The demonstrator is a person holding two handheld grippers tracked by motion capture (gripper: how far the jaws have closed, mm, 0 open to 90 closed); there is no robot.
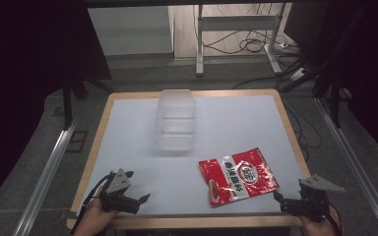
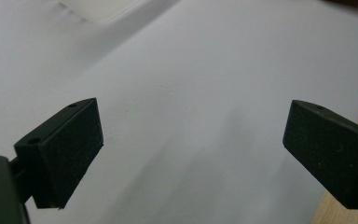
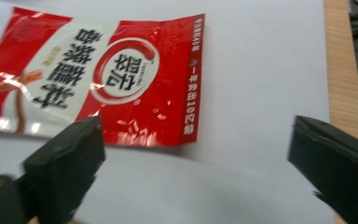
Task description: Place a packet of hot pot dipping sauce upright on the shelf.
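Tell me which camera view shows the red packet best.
The high view: the whole red packet lies flat on the table, near the clear box. The right gripper view shows it closer, its printing plain, but cut off at the left edge.

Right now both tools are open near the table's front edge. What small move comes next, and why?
Probably ease the right tool forward and left toward the near corner of the red packet. In the right gripper view the packet lies flat just ahead of the open jaws, with nothing between them yet. The left tool faces bare table, and the clear container sits farther back.
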